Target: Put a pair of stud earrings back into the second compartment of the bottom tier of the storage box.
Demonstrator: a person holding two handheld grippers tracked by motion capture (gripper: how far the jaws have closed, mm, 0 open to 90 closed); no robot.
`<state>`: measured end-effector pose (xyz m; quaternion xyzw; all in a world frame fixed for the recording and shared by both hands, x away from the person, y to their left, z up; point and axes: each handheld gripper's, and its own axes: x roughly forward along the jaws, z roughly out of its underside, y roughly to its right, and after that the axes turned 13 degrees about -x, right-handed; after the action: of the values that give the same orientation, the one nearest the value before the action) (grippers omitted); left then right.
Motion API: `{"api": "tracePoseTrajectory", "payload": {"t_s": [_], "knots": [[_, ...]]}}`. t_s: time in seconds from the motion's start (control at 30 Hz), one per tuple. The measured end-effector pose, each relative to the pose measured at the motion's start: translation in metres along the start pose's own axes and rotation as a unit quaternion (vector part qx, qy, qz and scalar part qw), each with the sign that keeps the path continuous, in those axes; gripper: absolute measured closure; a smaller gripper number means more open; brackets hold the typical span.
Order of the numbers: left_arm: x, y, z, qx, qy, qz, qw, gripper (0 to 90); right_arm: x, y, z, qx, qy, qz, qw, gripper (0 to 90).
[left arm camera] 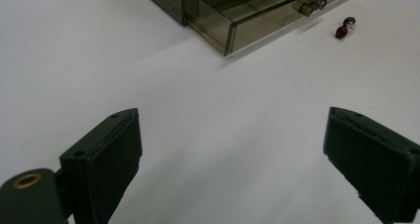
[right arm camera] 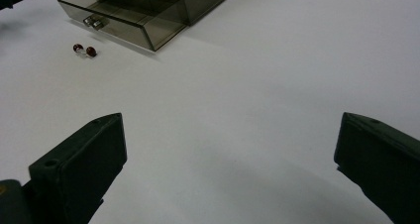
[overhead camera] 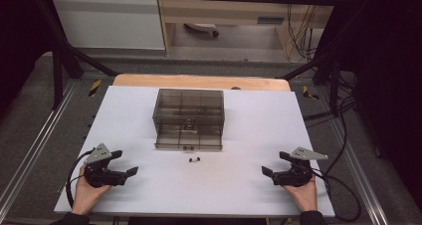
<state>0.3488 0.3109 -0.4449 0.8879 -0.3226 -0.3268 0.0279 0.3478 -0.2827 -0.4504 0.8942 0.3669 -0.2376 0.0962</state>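
Both the left gripper (overhead camera: 121,168) and right gripper (overhead camera: 273,166) sit wide open and empty; the small red bead piece (overhead camera: 194,160) lies on the desk (overhead camera: 249,130) just before the open drawer (overhead camera: 188,139); a clumsy pinch could flick it away

A lab – black frame rig (overhead camera: 59,41) around the table (overhead camera: 259,135), loose cables (overhead camera: 298,31) behind.

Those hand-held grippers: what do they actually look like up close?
Each gripper, left and right, is a black, blocky tool with two flat, squared jaws. A grey three-cornered plate sits on top of each, and a black cable trails from the back. The person wears dark sleeves. The left gripper view shows a brass-coloured ring beside one jaw.
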Motion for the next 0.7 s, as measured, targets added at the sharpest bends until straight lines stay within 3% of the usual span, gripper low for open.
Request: {"api": "tracePoseTrajectory", "payload": {"t_s": [0.7], "knots": [[0.0059, 0.0084, -0.0015, 0.009, -0.007, 0.000, 0.9999, 7.7, 0.0026, -0.0013, 0.0014, -0.007, -0.018, -0.002, 0.9998, 0.7]]}}
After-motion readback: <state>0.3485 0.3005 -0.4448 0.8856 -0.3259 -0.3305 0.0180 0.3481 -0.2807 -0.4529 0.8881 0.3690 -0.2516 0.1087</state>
